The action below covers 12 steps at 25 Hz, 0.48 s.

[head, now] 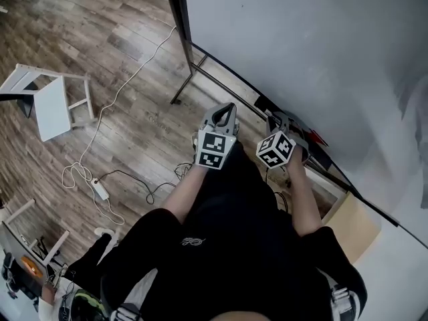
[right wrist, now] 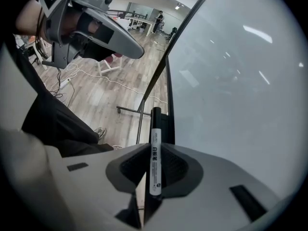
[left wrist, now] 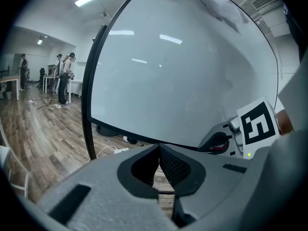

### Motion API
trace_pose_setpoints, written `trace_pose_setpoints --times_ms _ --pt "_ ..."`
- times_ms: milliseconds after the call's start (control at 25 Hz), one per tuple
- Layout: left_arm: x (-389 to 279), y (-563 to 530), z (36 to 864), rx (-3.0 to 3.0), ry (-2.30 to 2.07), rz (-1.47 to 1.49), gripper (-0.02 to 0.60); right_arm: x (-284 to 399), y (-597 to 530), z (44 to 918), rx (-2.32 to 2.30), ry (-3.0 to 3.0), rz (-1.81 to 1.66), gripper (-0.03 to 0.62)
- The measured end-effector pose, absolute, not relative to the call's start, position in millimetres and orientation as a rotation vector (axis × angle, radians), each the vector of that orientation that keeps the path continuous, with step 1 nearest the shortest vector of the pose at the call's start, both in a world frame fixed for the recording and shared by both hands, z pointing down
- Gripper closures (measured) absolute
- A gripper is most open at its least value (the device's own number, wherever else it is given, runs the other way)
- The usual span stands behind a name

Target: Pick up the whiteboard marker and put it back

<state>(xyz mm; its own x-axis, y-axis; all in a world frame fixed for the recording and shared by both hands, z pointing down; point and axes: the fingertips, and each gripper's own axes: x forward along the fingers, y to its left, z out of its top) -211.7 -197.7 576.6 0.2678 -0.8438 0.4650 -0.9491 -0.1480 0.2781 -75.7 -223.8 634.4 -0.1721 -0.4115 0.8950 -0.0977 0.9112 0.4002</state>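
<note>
The whiteboard marker (right wrist: 155,155), a white barrel with a black cap, stands upright between the jaws of my right gripper (right wrist: 155,147), which is shut on it. It points steeply down along the lower edge of the whiteboard (right wrist: 240,81). In the head view the right gripper (head: 279,122) hangs just above the board's ledge (head: 319,154), where something red (head: 314,138) lies. My left gripper (left wrist: 158,152) is shut with nothing in it and faces the whiteboard (left wrist: 183,61). In the head view the left gripper (head: 225,112) sits just left of the right one.
The board's black stand (head: 190,72) reaches onto the wooden floor. A white stool (head: 50,102) and loose white cables (head: 100,172) lie to the left. A light wooden box (head: 351,226) stands by my right leg. Several people (left wrist: 65,76) stand far off.
</note>
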Motion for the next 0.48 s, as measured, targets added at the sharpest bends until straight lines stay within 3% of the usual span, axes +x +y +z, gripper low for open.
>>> trace_pose_setpoints --times_ms 480 --pt "-212.2 -207.2 581.9 2.016 -1.609 0.275 0.575 -73.5 -226.9 640.5 0.379 -1.760 -0.185 0.540"
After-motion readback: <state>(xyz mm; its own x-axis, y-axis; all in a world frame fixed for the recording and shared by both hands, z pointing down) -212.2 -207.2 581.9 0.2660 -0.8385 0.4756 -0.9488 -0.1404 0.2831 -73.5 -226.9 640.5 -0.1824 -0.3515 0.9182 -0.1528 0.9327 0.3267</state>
